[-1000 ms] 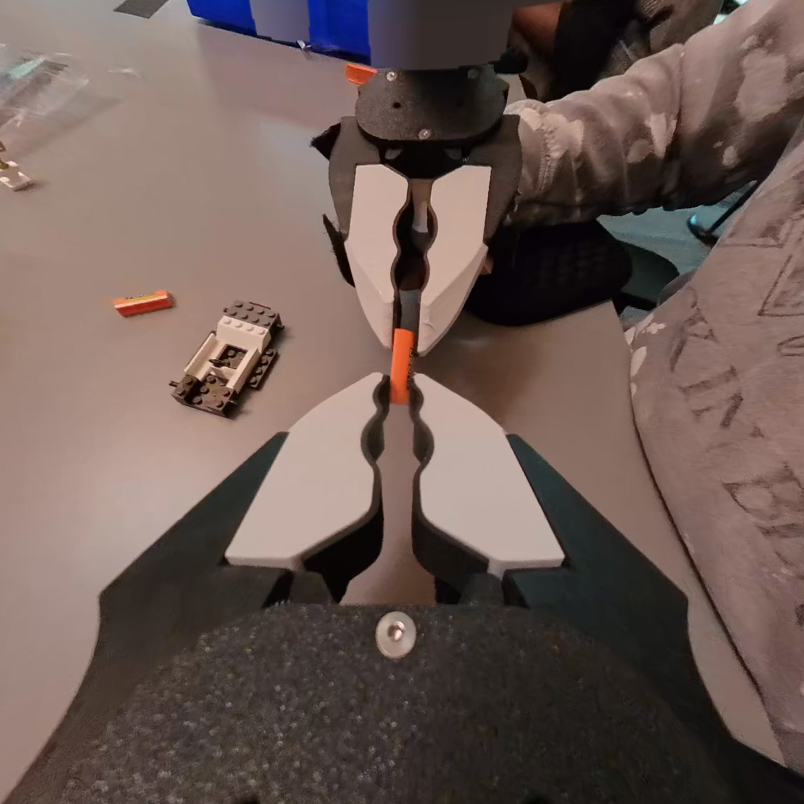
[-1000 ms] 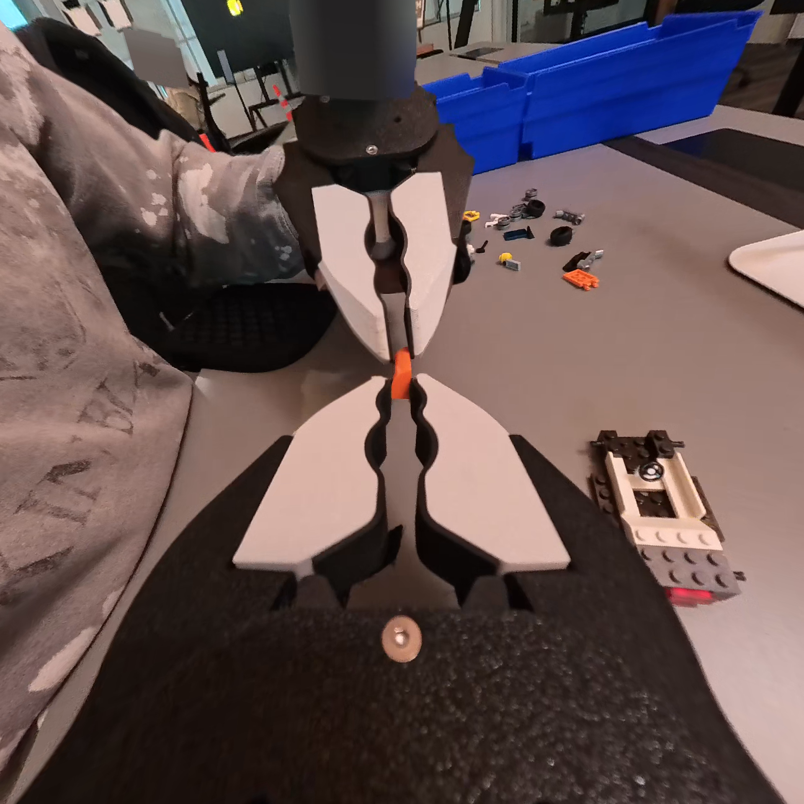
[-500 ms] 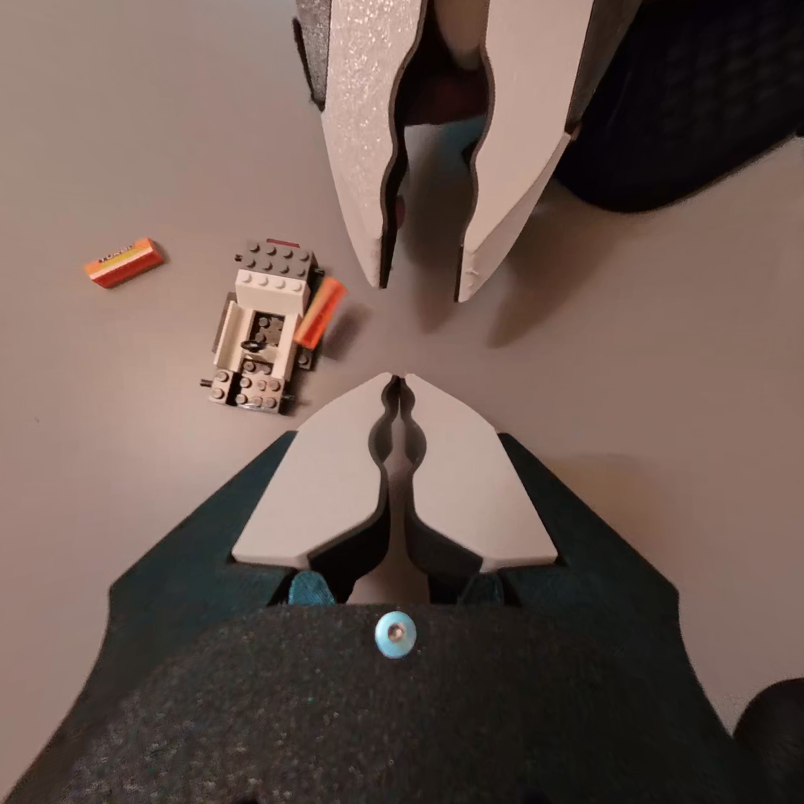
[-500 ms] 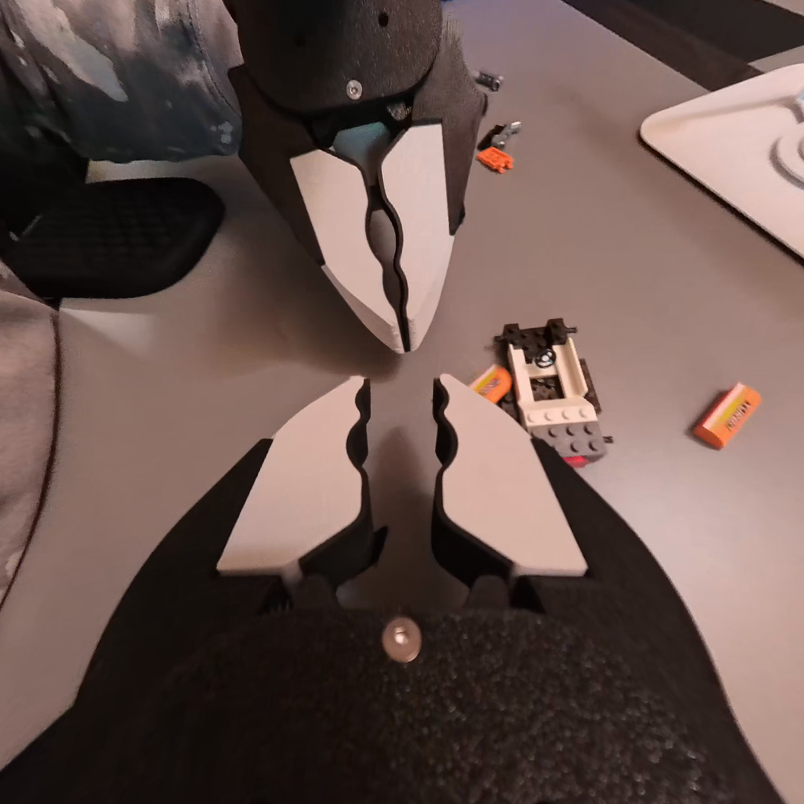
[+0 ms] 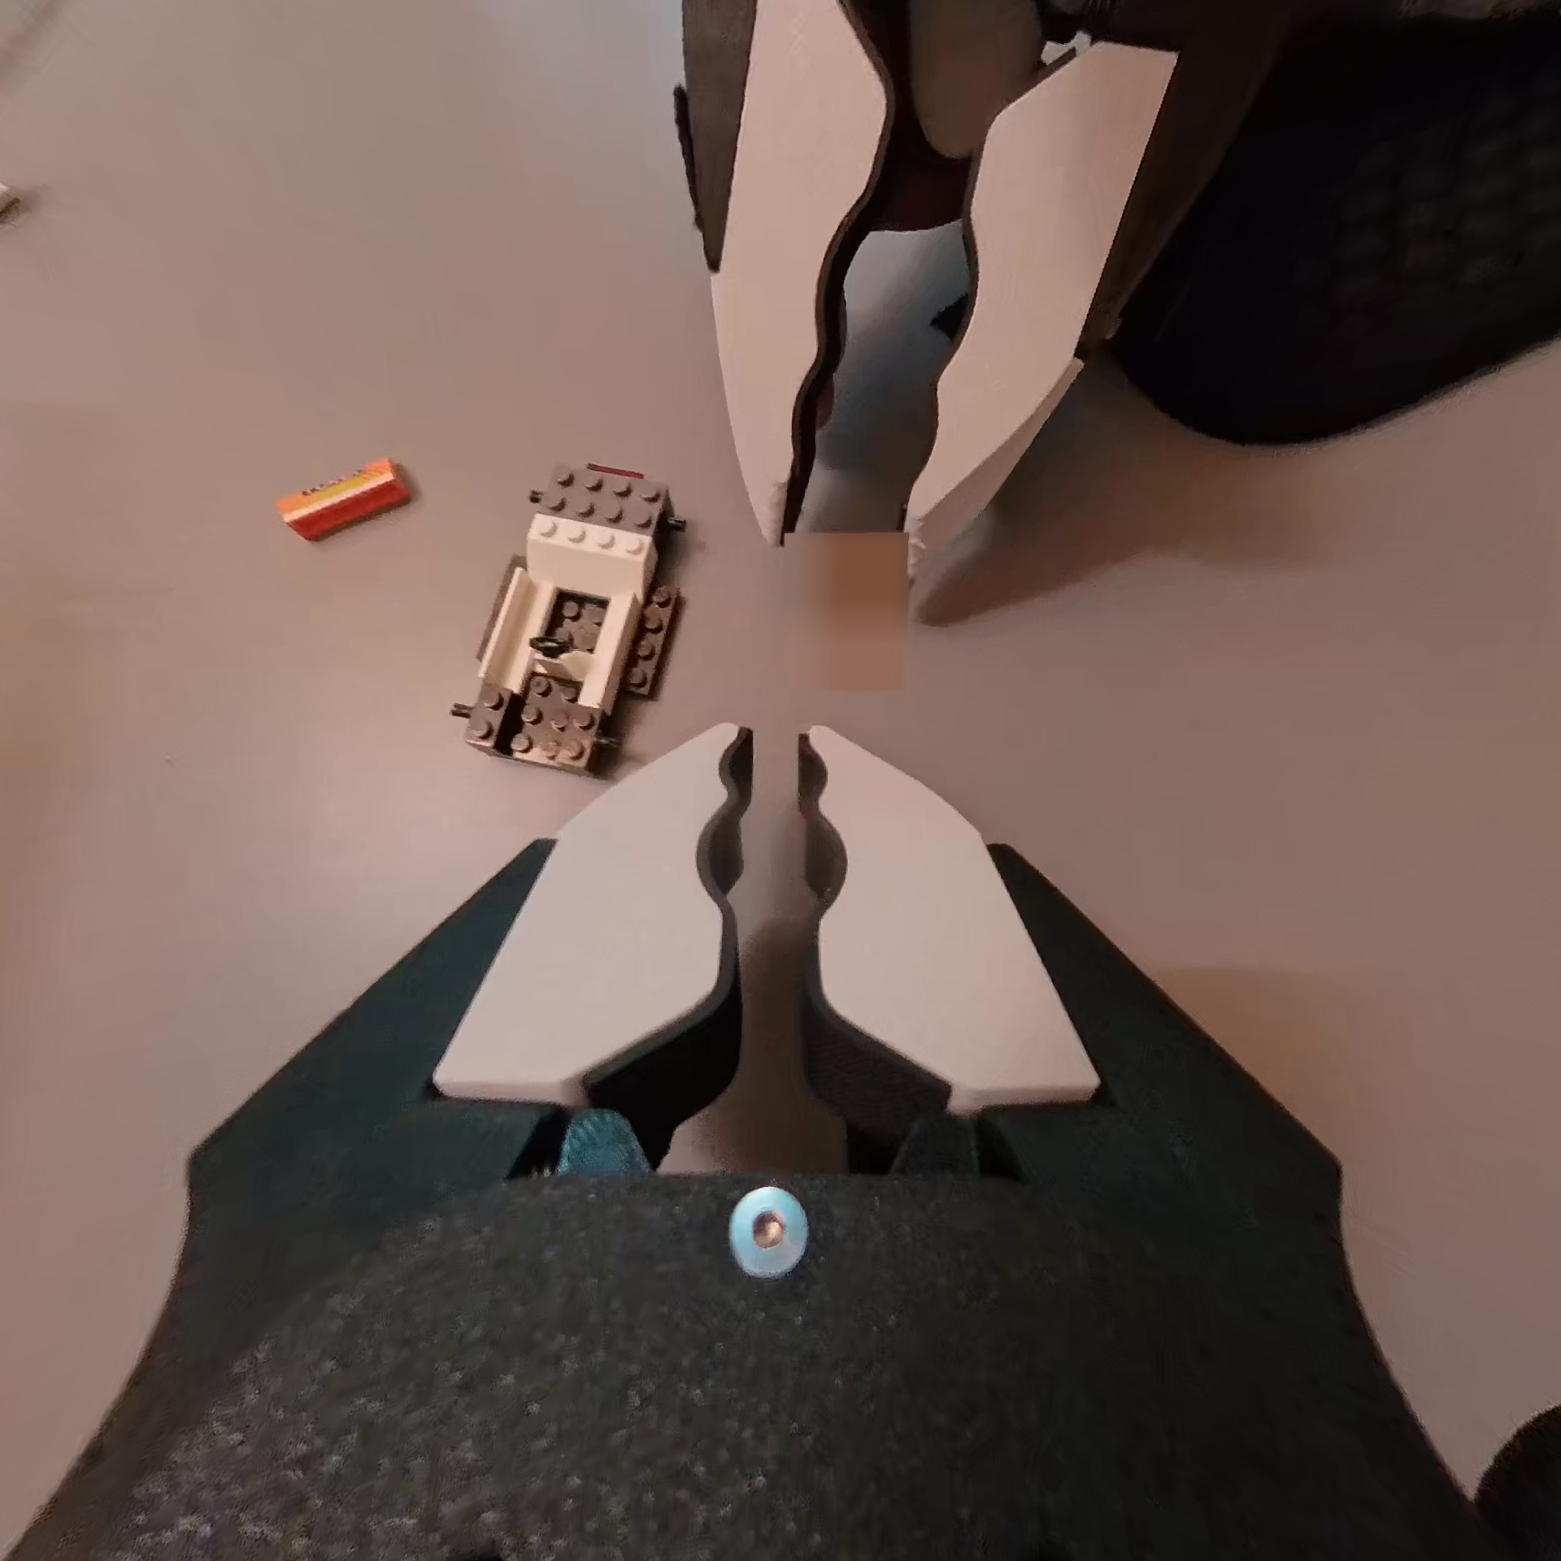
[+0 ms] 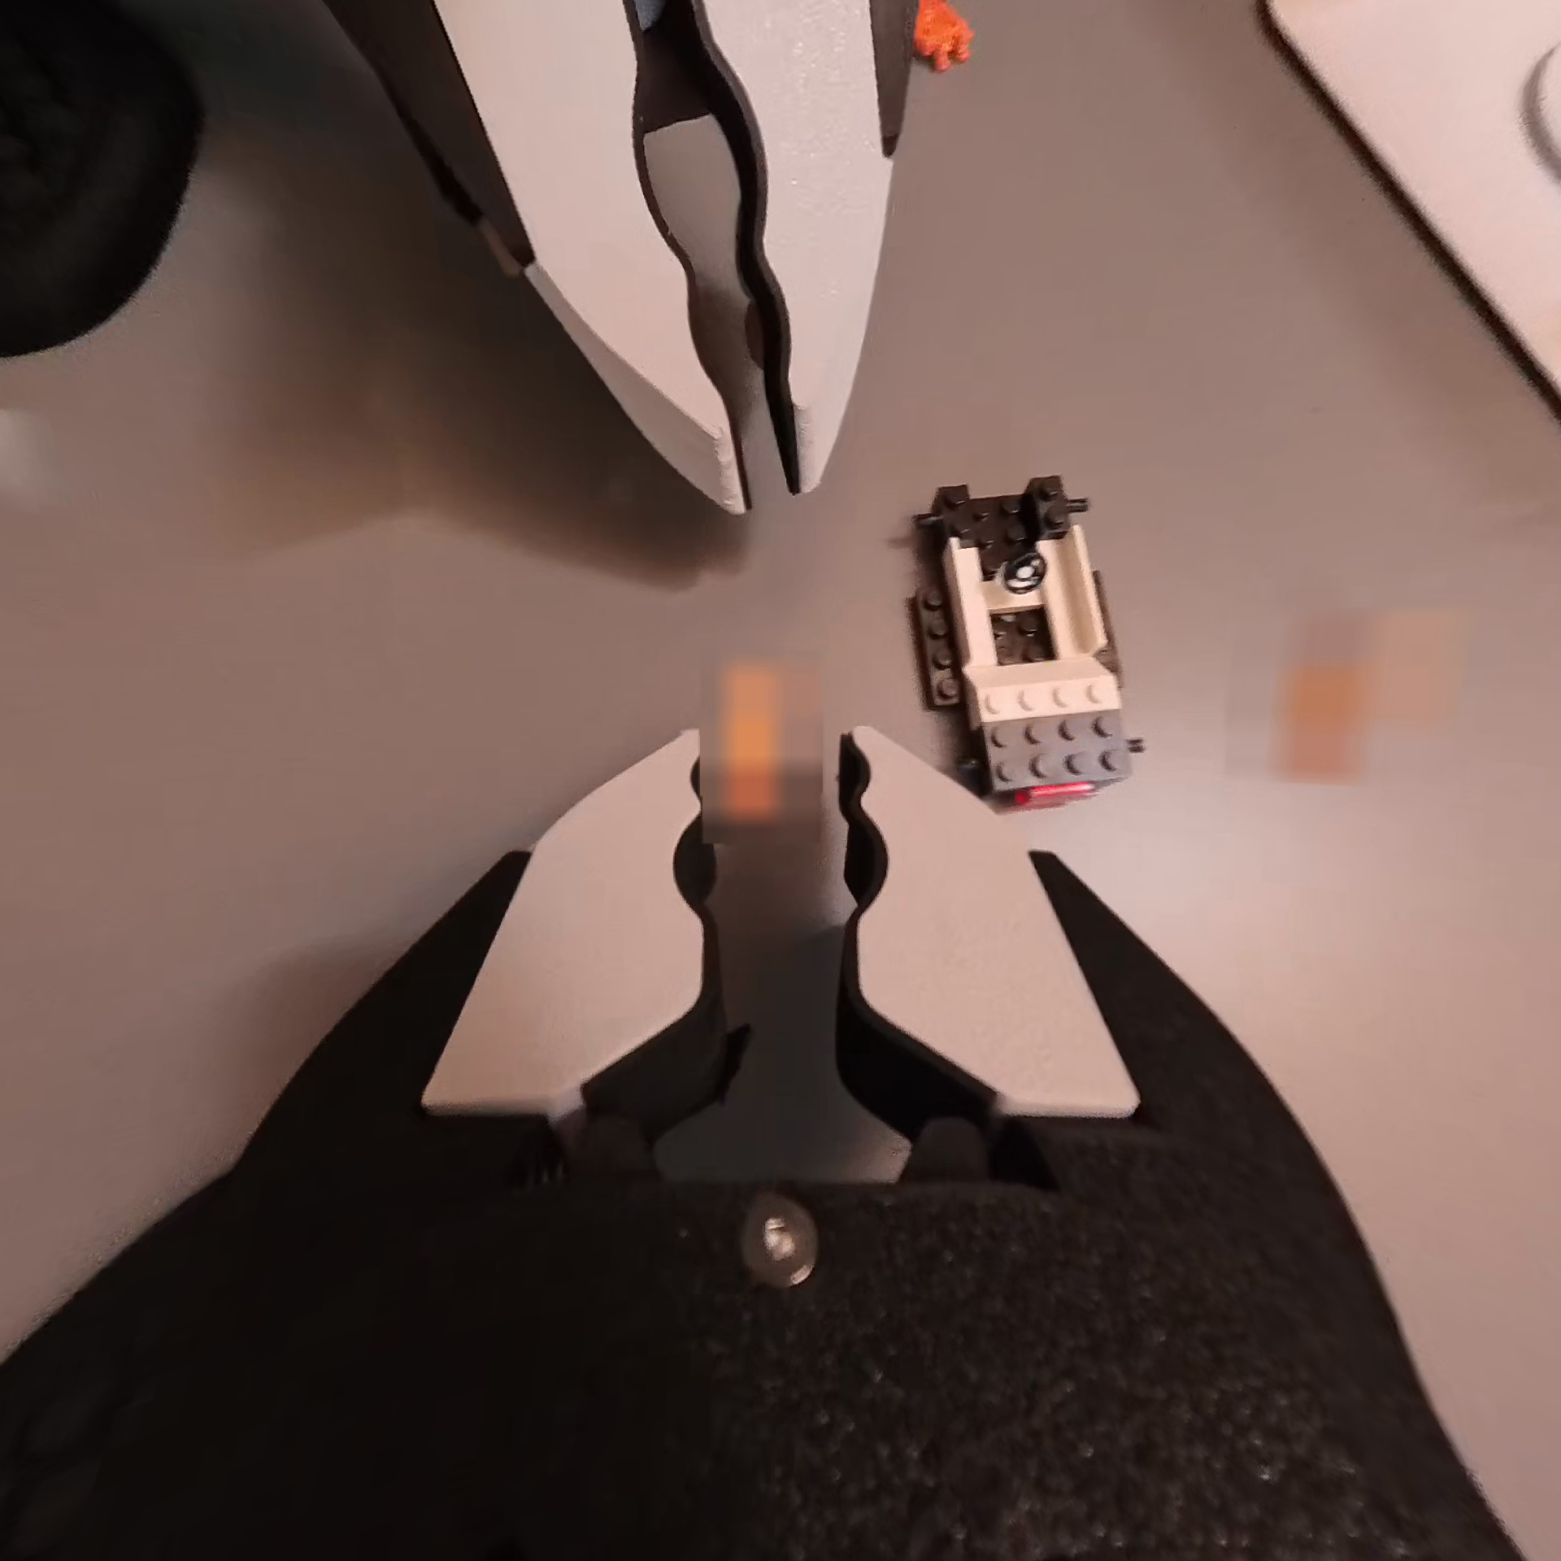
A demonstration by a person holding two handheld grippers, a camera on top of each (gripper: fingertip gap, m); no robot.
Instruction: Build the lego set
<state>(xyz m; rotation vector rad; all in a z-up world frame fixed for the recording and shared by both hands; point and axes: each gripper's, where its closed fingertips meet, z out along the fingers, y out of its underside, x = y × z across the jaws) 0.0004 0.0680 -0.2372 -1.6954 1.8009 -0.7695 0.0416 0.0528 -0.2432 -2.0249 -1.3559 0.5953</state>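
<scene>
Both the left gripper (image 5: 775, 736) and the right gripper (image 6: 770, 736) are held with jaws parted and empty above the surface (image 5: 253, 253). The part-built lego car (image 5: 574, 625) is seen left of the left gripper, an orange brick (image 5: 345, 497) farther left. A hasty pinch could likely skid the light car sideways.

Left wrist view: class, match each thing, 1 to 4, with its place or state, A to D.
Things:
1. lego car
2. orange brick
3. right gripper
4. left gripper

Places and states:
A. fingers set wide apart, at the top of the view
B. lies alone, farthest to the left
C. fingers a narrow gap apart, at the bottom of the view
D. white walls and grey studded plates, between the brick and the two grippers

Pairs: 1-D, 2-B, 3-A, 4-C.
</scene>
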